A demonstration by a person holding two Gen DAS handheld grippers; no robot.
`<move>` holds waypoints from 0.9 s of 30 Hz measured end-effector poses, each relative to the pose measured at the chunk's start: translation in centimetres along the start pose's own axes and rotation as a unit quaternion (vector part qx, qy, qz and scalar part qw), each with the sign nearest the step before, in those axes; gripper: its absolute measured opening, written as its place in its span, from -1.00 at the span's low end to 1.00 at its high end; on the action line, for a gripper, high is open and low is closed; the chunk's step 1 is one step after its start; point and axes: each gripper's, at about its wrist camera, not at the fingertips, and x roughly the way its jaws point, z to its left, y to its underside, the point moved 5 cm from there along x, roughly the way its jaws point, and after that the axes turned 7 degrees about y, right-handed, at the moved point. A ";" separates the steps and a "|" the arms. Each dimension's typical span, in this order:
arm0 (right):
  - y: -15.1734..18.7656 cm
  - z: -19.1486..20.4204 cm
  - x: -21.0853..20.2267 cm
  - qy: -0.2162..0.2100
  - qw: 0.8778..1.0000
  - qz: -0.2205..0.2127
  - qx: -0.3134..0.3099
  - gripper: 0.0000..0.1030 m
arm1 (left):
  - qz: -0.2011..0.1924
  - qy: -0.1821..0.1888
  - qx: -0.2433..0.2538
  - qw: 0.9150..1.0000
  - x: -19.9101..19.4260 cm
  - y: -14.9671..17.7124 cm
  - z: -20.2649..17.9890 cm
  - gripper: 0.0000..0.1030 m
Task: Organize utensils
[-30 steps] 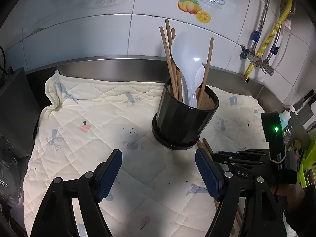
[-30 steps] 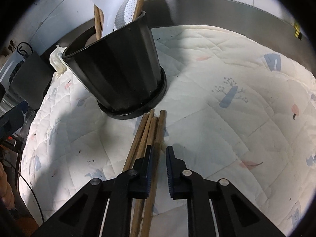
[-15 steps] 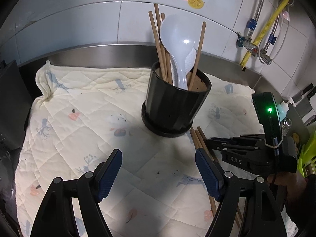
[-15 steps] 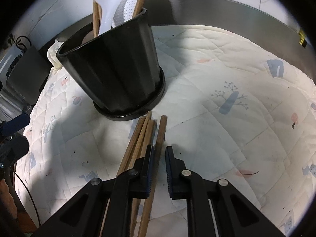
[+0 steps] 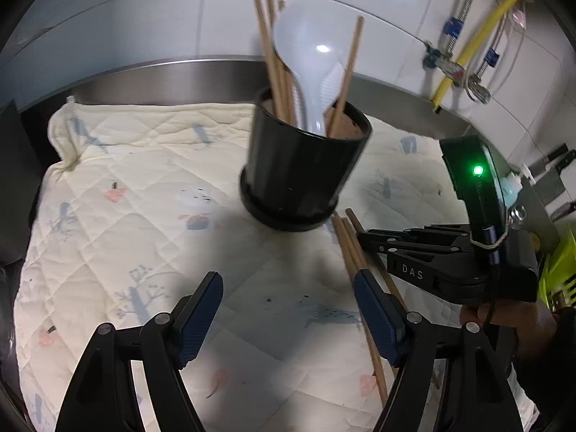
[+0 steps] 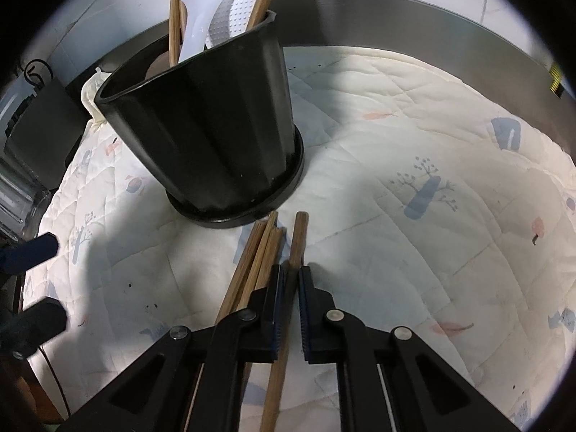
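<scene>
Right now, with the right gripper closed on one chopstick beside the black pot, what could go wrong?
1. The right gripper pinches one brown wooden chopstick close to its far tip, so the long free end may swing or slip on lifting.
2. The other loose wooden chopsticks lie against it and may be dragged along.
3. The black ribbed plastic pot already holds chopsticks and a white plastic rice spoon; the new one could snag.

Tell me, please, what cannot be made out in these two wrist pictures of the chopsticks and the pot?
- Loose chopsticks, right wrist view: their near ends run under the right gripper and off the bottom edge, so the count is uncertain.
- Black pot, both views: its wall hides the lower ends of the white spoon and the upright chopsticks.
- Left gripper, right wrist view: only dark fingertips show at the left edge.
</scene>
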 end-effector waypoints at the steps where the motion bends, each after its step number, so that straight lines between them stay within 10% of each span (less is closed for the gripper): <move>1: 0.2 -0.2 -0.2 -0.002 1.000 0.000 0.003 -0.82 | 0.004 0.002 0.003 1.000 0.3 0.0 -0.2 0.46; 17: 3.4 -4.4 -1.6 -0.004 0.999 0.009 0.046 -0.82 | 0.087 0.032 0.012 0.996 8.6 0.5 -3.7 -0.43; 27: 3.7 -5.2 -2.0 -0.016 0.999 0.007 0.047 -0.82 | 0.102 0.012 0.010 0.995 10.9 -0.3 -4.3 -0.50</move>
